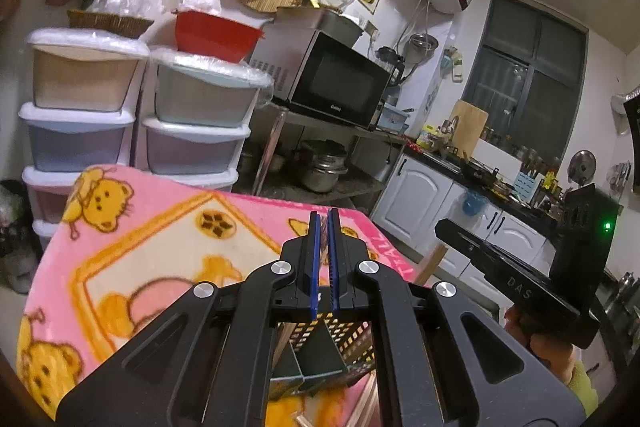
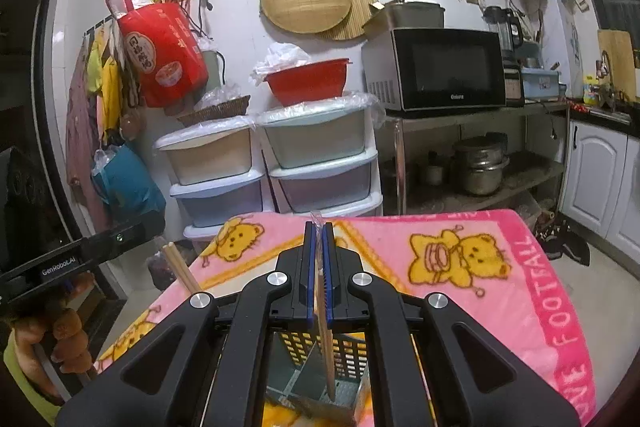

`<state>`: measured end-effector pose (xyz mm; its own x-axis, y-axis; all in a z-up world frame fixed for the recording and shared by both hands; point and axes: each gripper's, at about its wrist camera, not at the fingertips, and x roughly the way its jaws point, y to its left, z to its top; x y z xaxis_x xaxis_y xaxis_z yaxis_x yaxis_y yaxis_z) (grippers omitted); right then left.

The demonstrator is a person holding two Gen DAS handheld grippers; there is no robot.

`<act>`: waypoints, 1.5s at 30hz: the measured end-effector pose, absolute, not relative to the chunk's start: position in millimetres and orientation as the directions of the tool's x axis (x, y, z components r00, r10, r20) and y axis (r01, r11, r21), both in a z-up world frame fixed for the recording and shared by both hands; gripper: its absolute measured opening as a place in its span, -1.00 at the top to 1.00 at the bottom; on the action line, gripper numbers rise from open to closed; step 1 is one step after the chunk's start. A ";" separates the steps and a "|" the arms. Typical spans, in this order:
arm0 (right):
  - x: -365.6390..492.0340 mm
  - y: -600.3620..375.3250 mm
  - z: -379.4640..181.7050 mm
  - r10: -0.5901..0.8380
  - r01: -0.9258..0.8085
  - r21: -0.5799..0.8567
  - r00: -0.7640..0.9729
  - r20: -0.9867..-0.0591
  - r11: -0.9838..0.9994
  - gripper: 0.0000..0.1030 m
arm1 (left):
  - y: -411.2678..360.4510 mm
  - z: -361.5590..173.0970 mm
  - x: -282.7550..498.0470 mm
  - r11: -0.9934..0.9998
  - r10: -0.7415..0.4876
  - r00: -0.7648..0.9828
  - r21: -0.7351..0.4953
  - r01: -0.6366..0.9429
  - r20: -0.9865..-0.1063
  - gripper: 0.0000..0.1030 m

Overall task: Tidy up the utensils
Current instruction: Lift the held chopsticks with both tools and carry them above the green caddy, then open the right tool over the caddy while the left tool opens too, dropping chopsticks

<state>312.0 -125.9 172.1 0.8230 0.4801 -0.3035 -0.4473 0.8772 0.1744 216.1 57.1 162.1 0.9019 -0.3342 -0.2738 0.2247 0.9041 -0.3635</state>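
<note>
My left gripper (image 1: pixel 324 219) is shut on wooden chopsticks (image 1: pixel 329 259) that hang between its blue pads down toward a perforated utensil holder (image 1: pixel 344 341) on the pink blanket. My right gripper (image 2: pixel 317 229) is shut on a wrapped chopstick (image 2: pixel 326 355) whose lower end reaches into the same holder (image 2: pixel 320 347), over one of its compartments. In the right wrist view, the left gripper's chopsticks (image 2: pixel 182 269) stick up at the left. The right gripper's body (image 1: pixel 520 279) shows at the right of the left wrist view. More chopsticks (image 1: pixel 364 407) lie on the blanket below the holder.
The table is covered by a pink bear-print blanket (image 2: pixel 460 247). Behind it stand stacked plastic drawers (image 2: pixel 320 163), a red basin (image 2: pixel 306 79), a microwave (image 2: pixel 444 67) on a metal rack with pots (image 2: pixel 480 163), and white kitchen cabinets (image 1: pixel 420 195).
</note>
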 end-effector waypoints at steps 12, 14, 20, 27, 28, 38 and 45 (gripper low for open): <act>311.2 -135.5 152.0 0.462 -0.417 0.199 0.816 -0.347 0.887 0.55 | 66.3 141.1 214.7 0.895 -0.333 0.894 -0.400 0.199 -0.300 0.96; 309.9 -138.4 151.1 0.457 -0.411 0.201 0.818 -0.348 0.889 0.44 | 69.0 138.1 214.3 0.896 -0.324 0.895 -0.404 0.186 -0.305 0.96; 304.5 -147.6 144.4 0.435 -0.388 0.199 0.826 -0.359 0.900 0.23 | 77.9 128.6 213.7 0.903 -0.287 0.901 -0.405 0.142 -0.325 0.57; 297.2 -157.1 135.7 0.400 -0.355 0.187 0.835 -0.378 0.916 0.06 | 86.1 125.0 203.1 0.912 -0.253 0.913 -0.395 0.114 -0.320 0.09; 296.0 -158.3 134.3 0.398 -0.352 0.187 0.835 -0.379 0.917 0.04 | 86.6 125.5 201.0 0.912 -0.249 0.915 -0.394 0.112 -0.317 0.04; 280.1 -165.8 126.0 0.379 -0.339 0.170 0.840 -0.388 0.925 -0.10 | 90.3 124.5 171.5 0.917 -0.217 0.935 -0.387 0.096 -0.282 -0.66; 260.4 -171.8 123.7 0.375 -0.336 0.167 0.848 -0.376 0.927 -0.20 | 89.8 119.6 156.3 0.916 -0.218 0.935 -0.391 0.096 -0.280 -0.79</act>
<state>260.4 -171.8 123.7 0.8476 0.3749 -0.3755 -0.3360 0.9269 0.1669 156.3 89.8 119.6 0.9349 -0.2177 -0.2805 0.0960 0.9155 -0.3906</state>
